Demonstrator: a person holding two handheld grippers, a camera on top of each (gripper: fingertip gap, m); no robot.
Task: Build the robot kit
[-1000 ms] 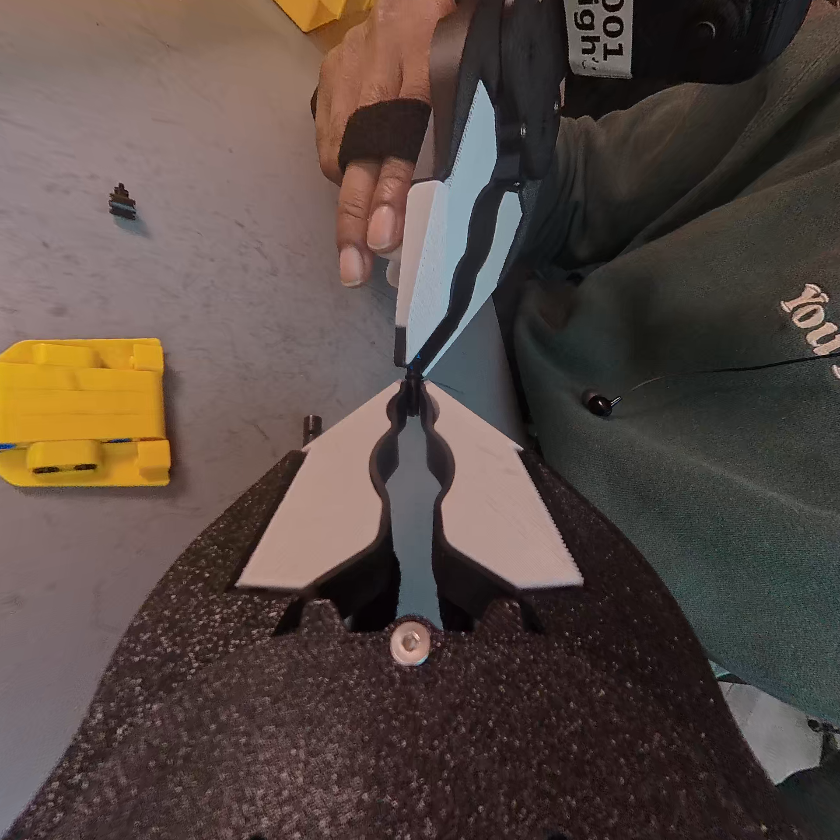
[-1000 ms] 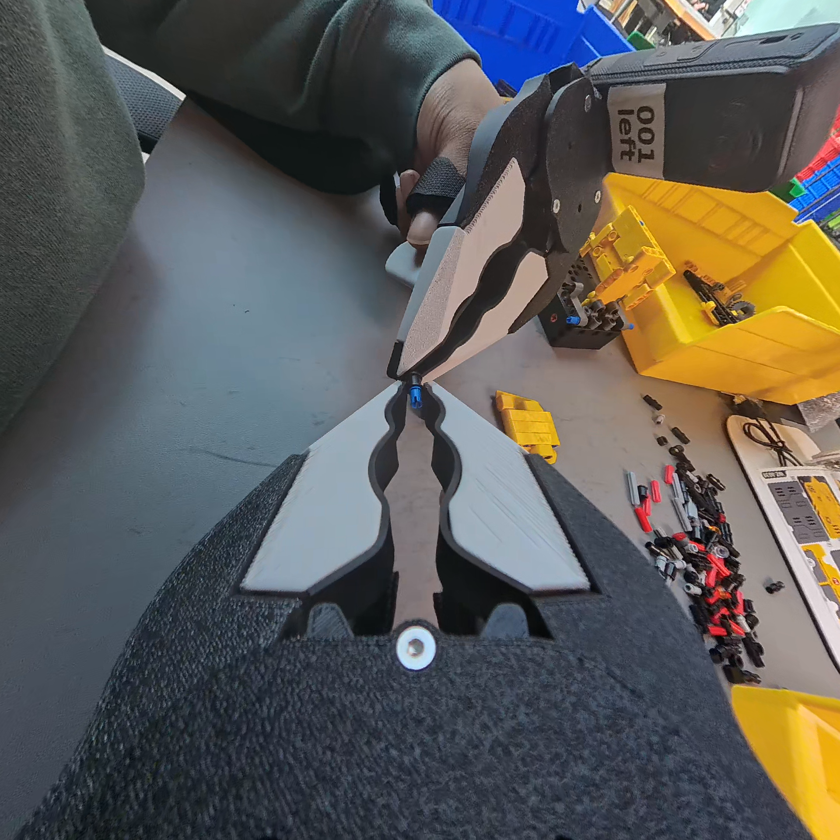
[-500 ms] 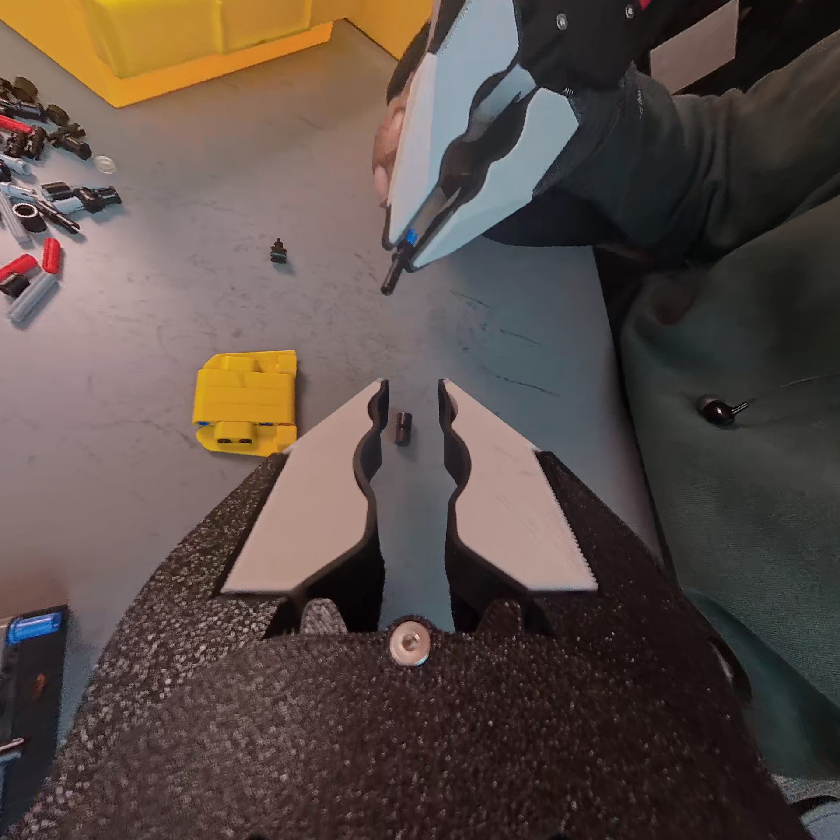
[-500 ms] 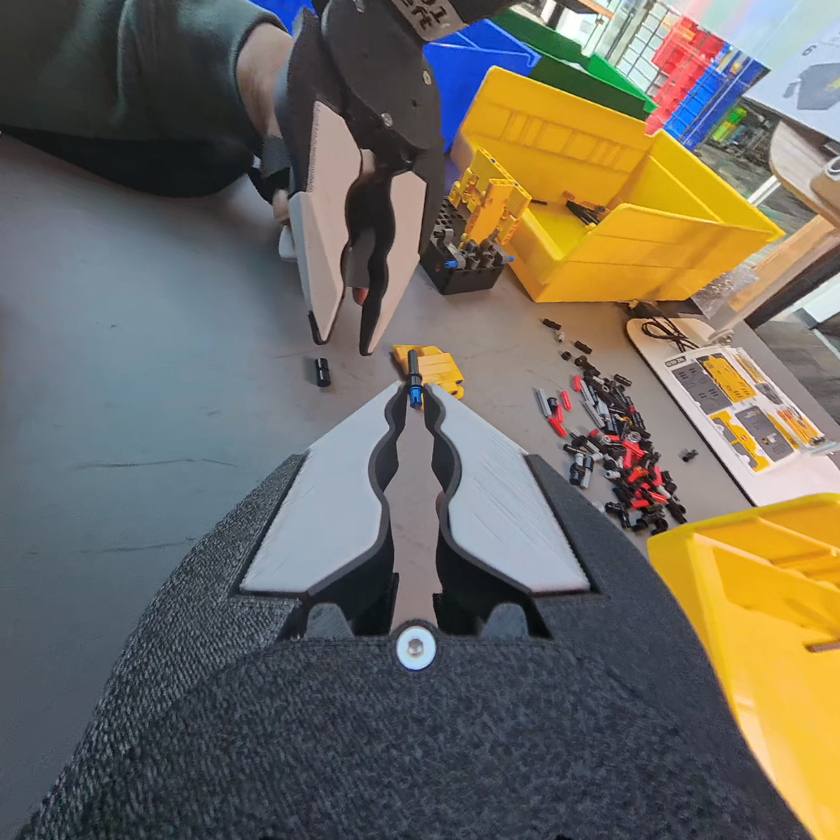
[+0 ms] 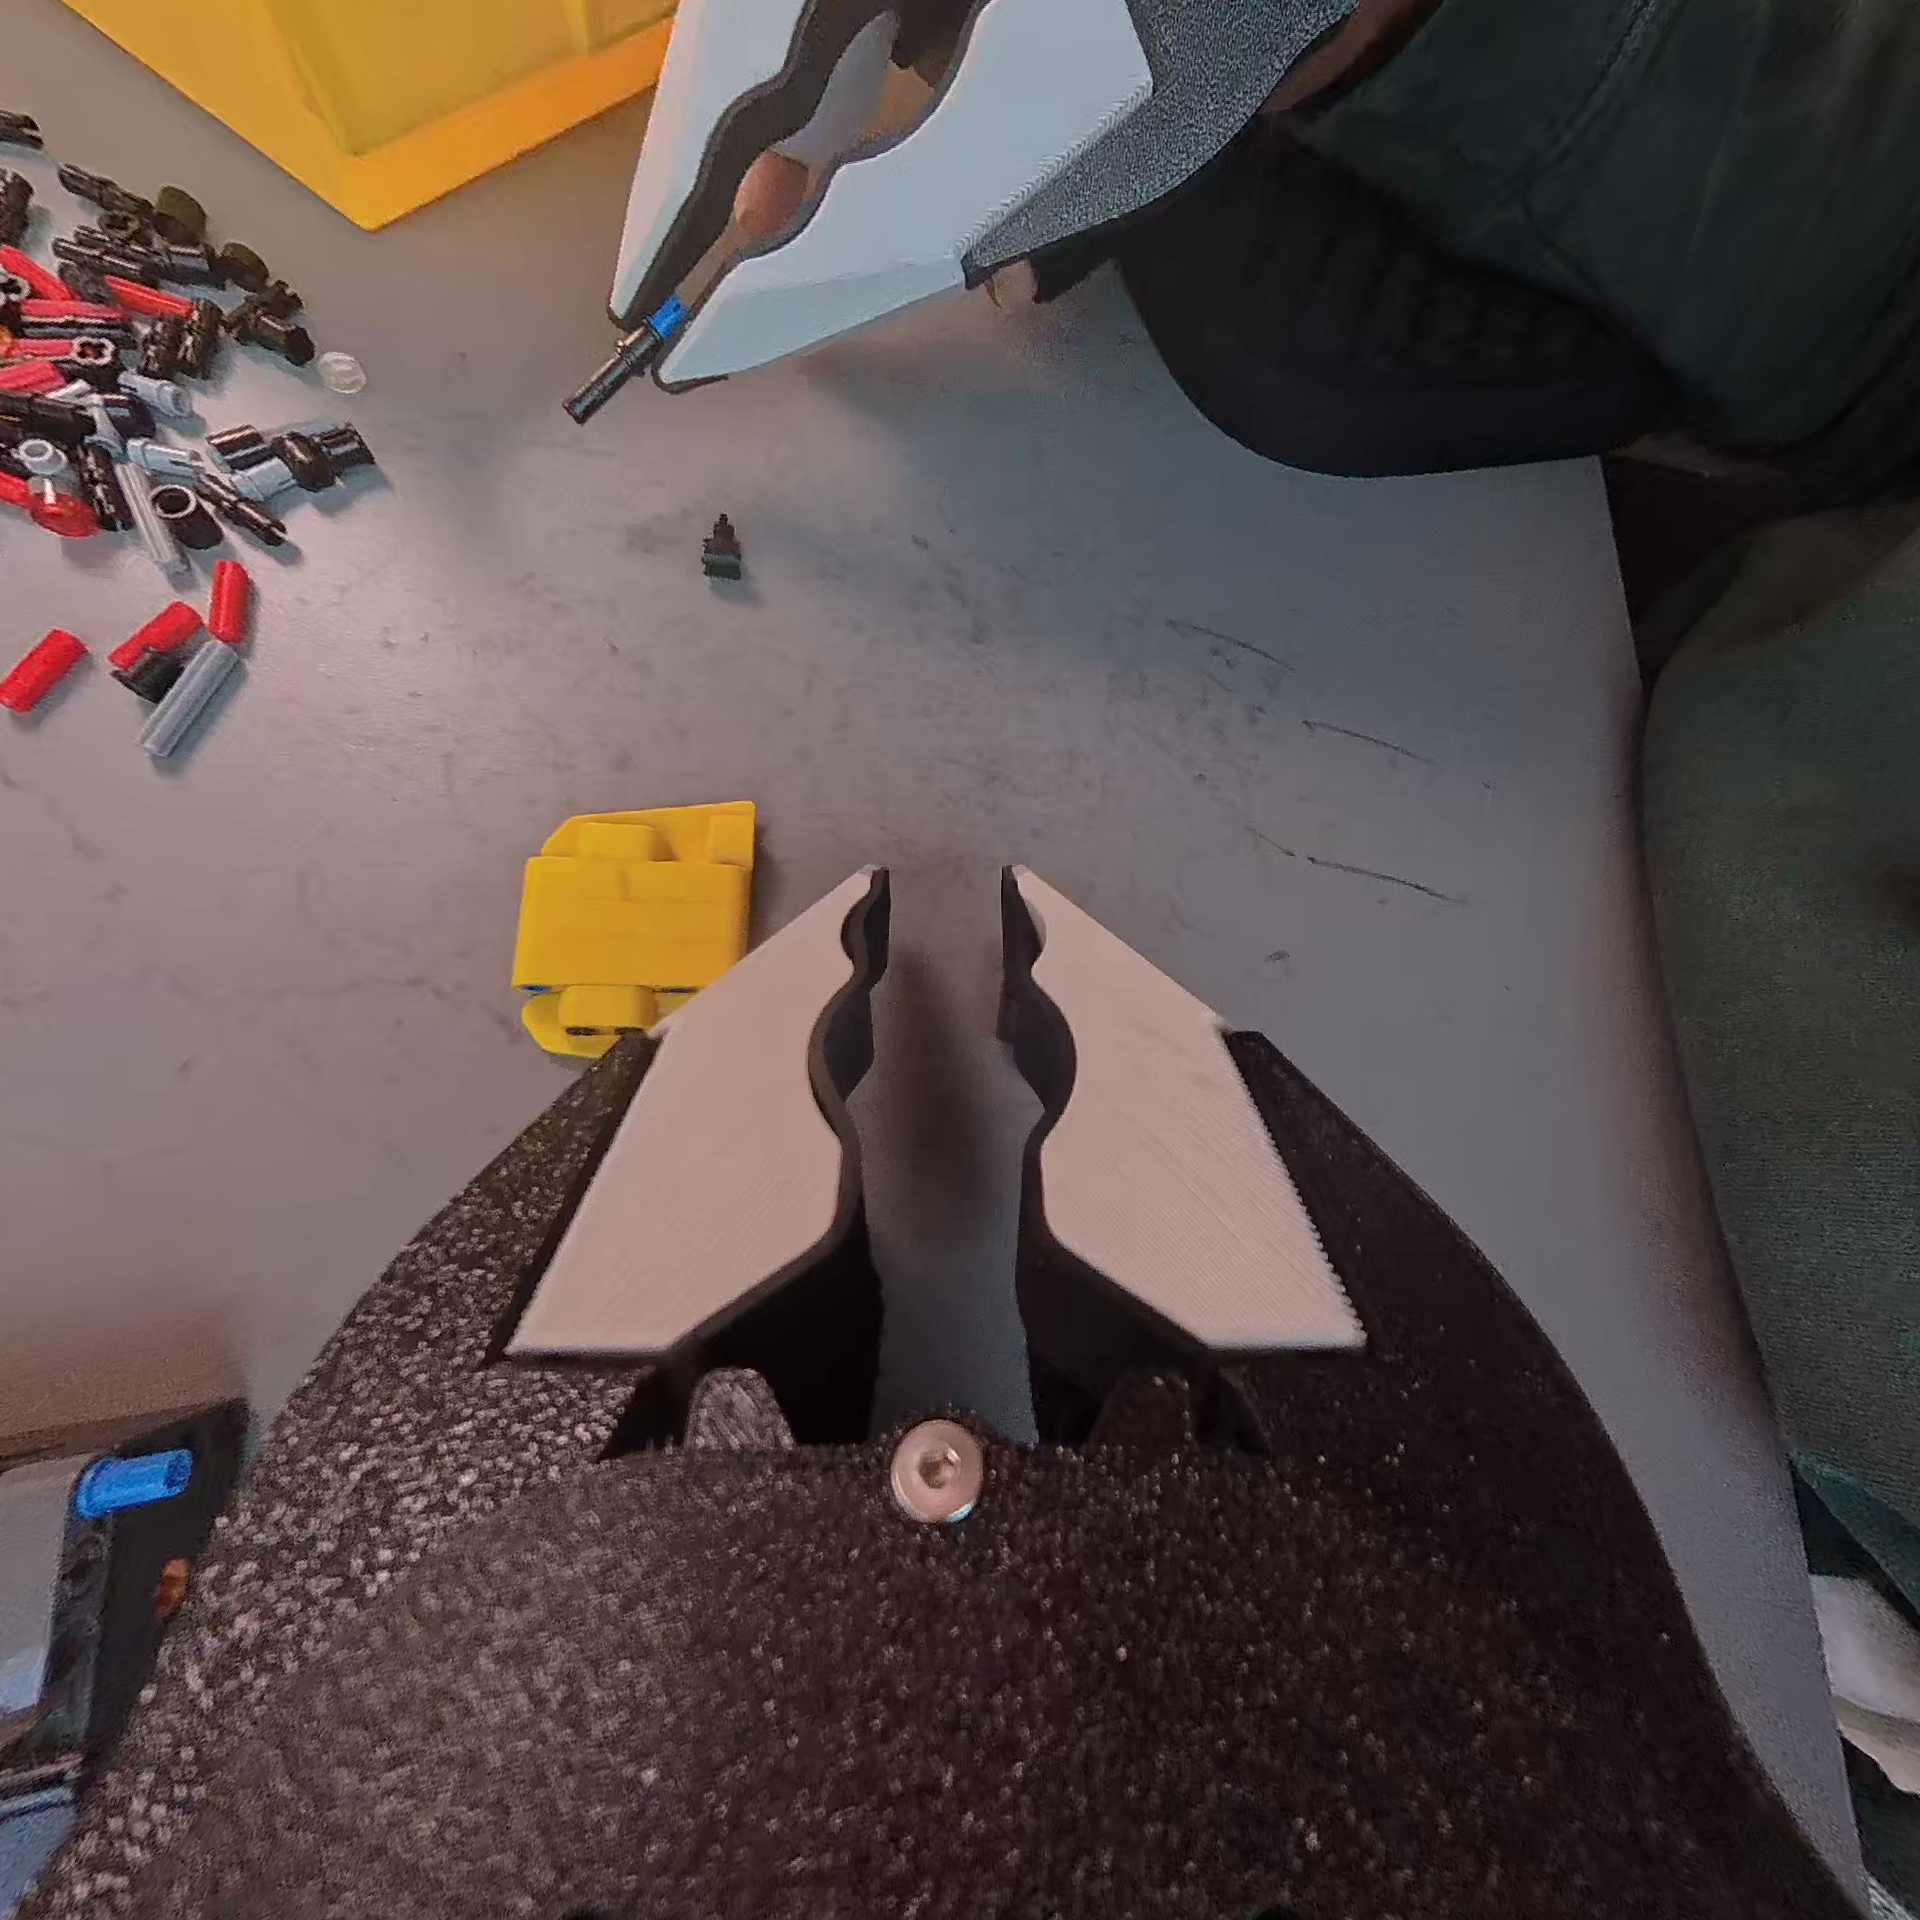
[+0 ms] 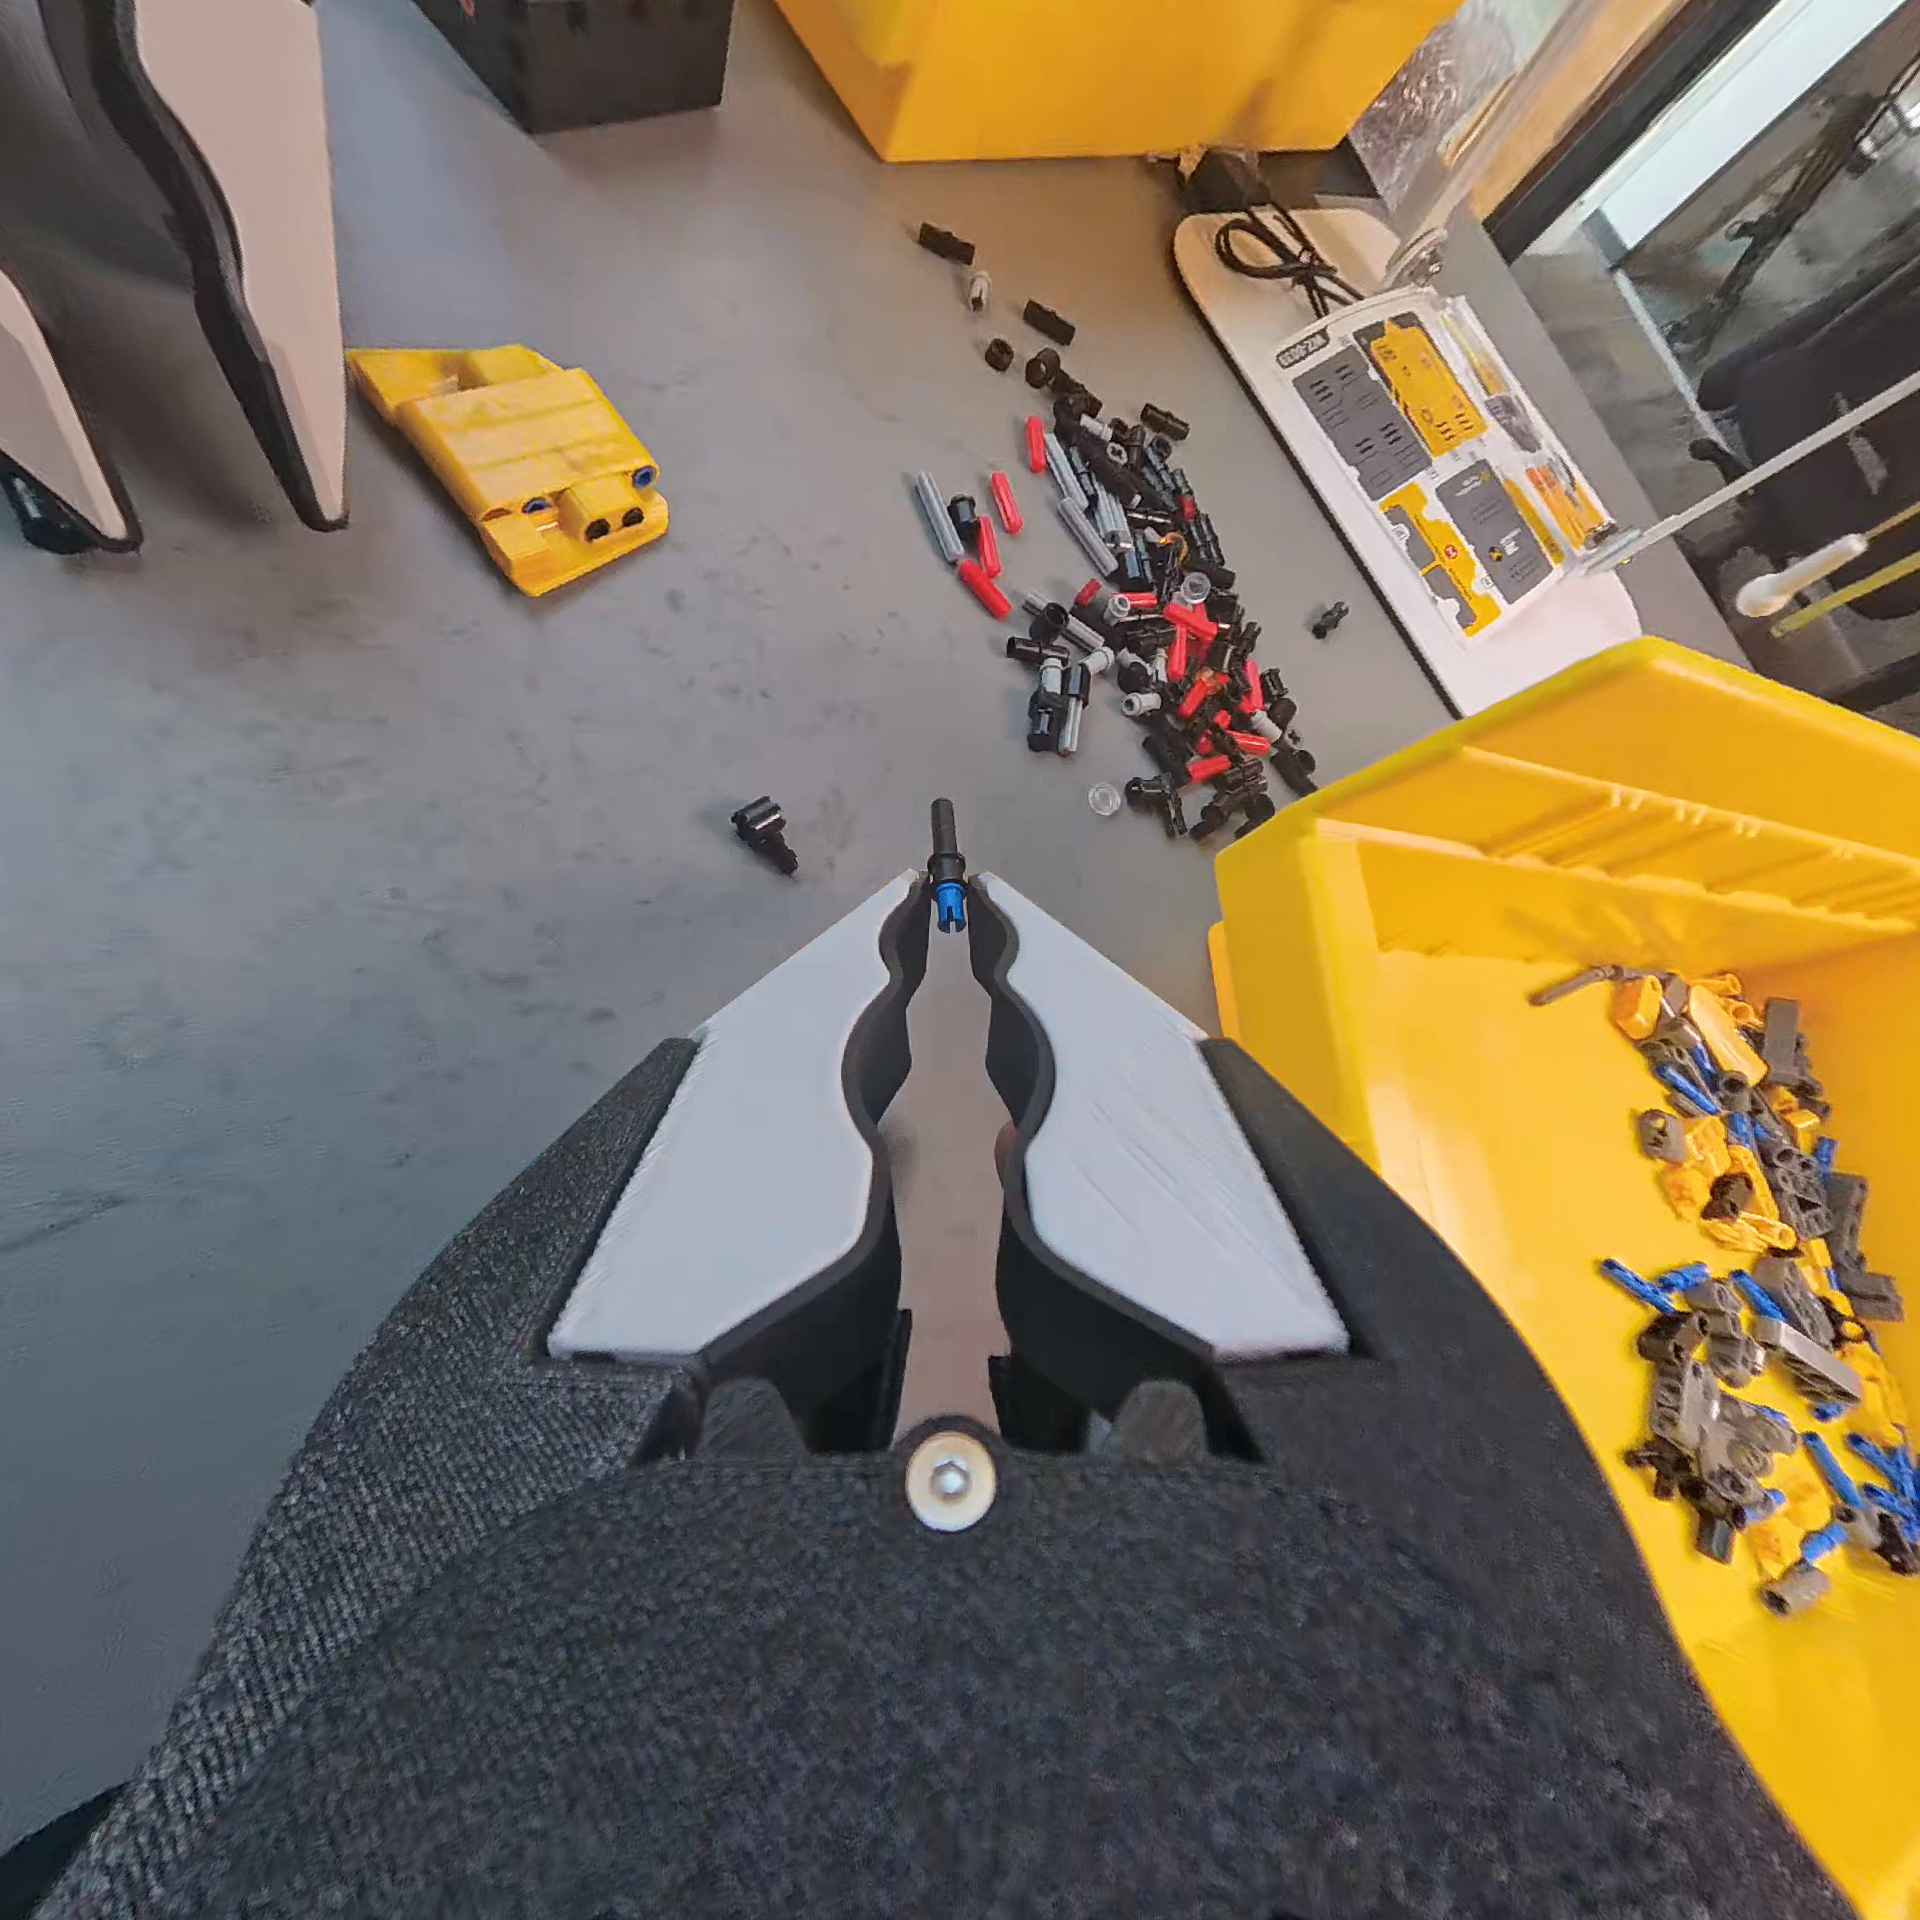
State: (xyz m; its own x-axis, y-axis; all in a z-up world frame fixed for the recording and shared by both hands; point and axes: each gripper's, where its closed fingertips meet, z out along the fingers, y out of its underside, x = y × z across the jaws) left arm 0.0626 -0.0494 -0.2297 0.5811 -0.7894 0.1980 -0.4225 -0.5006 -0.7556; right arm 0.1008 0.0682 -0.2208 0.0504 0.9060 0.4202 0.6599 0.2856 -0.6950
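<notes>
Right gripper (image 6: 945, 883): jaws closed to a narrow slit at the tips, pinching a small pin (image 6: 943, 868) with a blue rear section and a black front section; the black end projects forward past the fingertips, the blue end sits between them. Held above the grey table (image 6: 312, 779), clear of its surface

Left gripper (image 5: 943, 883): jaws parted with a clear gap, nothing between them; tips hang over bare table. Just beside its left finger lies a yellow block assembly (image 5: 634, 925), flat on the table, with blue pin ends showing at its near edge

Seen from the left wrist view, the right gripper (image 5: 665, 343) sits at the top of the frame, tilted down and to the left, the pin (image 5: 618, 366) jutting from its tips

Loose items on the table:
- 1 small black connector (image 6: 766, 831), lying alone, near the right gripper's tips and to their left
- Scattered pile of red, black and grey pins (image 6: 1143, 603), well apart from both grippers
- 1 clear round stud (image 6: 1104, 799) at the pile's near edge

Containers and other:
- Yellow bin (image 6: 1455, 862) just right of the right gripper, holding blue, grey and yellow pieces
- Second yellow bin (image 6: 1091, 83) at the far side
- Black block structure (image 6: 613, 62) beside it, partly cut off
- Printed instruction sheet (image 6: 1434, 457) on a white board at the table's right edge

Person's dark green sleeve (image 5: 1558, 208) behind the right gripper
</notes>
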